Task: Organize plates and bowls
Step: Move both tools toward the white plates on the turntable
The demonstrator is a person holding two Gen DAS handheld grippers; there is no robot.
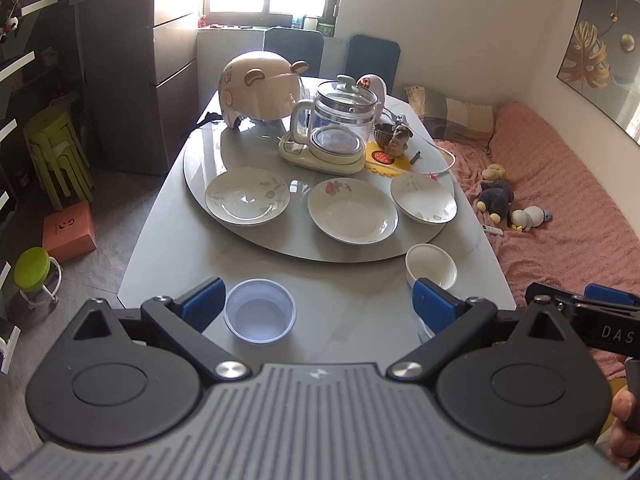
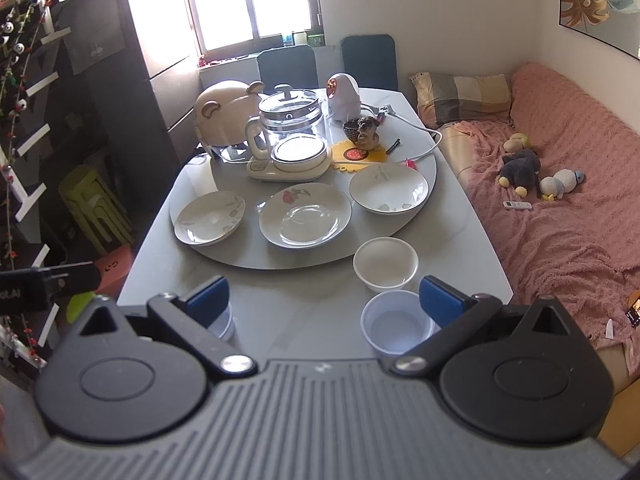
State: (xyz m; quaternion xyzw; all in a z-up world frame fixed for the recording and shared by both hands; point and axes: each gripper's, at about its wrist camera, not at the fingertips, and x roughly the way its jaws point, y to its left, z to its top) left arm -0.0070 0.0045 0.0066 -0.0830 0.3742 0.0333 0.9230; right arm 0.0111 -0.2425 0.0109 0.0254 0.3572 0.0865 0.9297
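Looking down over the grey table (image 1: 160, 248), I see the round turntable (image 1: 240, 248) takes up most of its middle, and all the crockery lies ahead of both my tools, none of it stacked yet.

On the turntable's near edge sit three shallow plates in a row, well apart from one another: the left plate (image 1: 247, 196), the middle plate (image 1: 352, 211) with a red flower, and the right plate (image 1: 423, 197). Off the turntable, on the bare table, stand three bowls: one white bowl (image 2: 385, 264) and two clear plastic bowls. So I count three plates and three bowls. Behind them are a glass kettle (image 1: 340, 120) and a bear-eared helmet (image 1: 260, 88), which I judge are not part of the job.

My left gripper (image 1: 316, 304) is spread wide and carries nothing; the first clear bowl (image 1: 260, 310) sits just ahead between its fingers, toward the left one. My right gripper (image 2: 324, 300) is equally wide and empty; the second clear bowl (image 2: 396, 324) lies just inside its right finger, with the white bowl directly beyond, the two nearly touching.

I judge each hand is nearest its own clear bowl, so nesting bowls looks the likely first step.
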